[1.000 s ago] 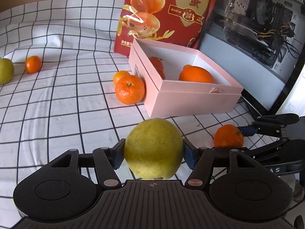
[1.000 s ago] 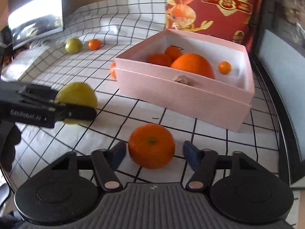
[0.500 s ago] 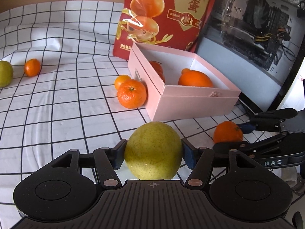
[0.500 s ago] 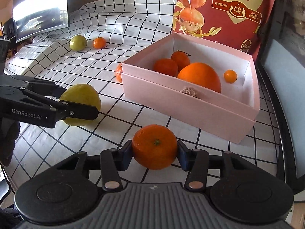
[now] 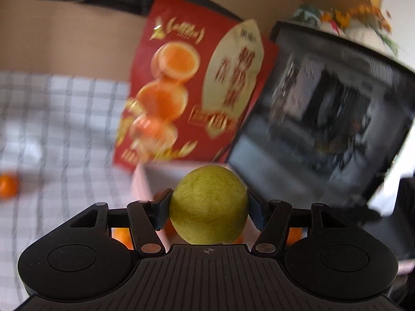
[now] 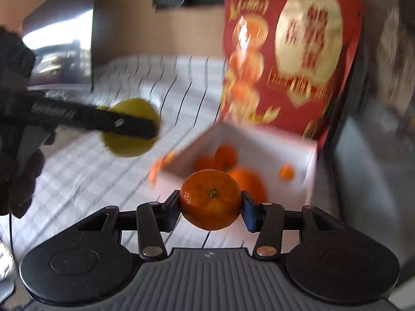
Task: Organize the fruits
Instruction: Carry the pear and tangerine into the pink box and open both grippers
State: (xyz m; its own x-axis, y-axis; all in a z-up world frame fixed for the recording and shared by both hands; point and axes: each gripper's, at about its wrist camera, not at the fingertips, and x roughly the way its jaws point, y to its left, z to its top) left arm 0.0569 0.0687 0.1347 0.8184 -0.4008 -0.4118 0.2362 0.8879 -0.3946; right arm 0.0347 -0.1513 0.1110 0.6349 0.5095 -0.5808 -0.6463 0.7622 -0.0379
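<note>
Covering the bench, a white checked cloth (image 6: 109, 171) spreads under everything, blurred in both views. At the bench's far edge a tall red snack bag (image 6: 290, 59) stands upright, with a dark glass-sided computer case (image 5: 326, 119) just beside it toward the right-hand edge. In front of the bag sits the pink box (image 6: 308, 160), open on top; several oranges (image 6: 225, 155) lie inside it, and one small one (image 6: 286, 172) rests near its right wall.

The left gripper (image 5: 208, 208) holds a green pear (image 5: 208, 204) squarely between its fingertips, both pads pressed against the fruit's sides, jaws roughly half open around it. From the right wrist camera this pear (image 6: 131, 128) hangs clear above the cloth, left of the box and apart from it.

The right gripper (image 6: 210, 208) is clamped on a mandarin (image 6: 210, 199), stem end facing the camera, pads touching both sides. It is raised just before the box's near wall.

One small orange (image 5: 7, 185) lies far toward the cloth's left edge in the left wrist camera.
</note>
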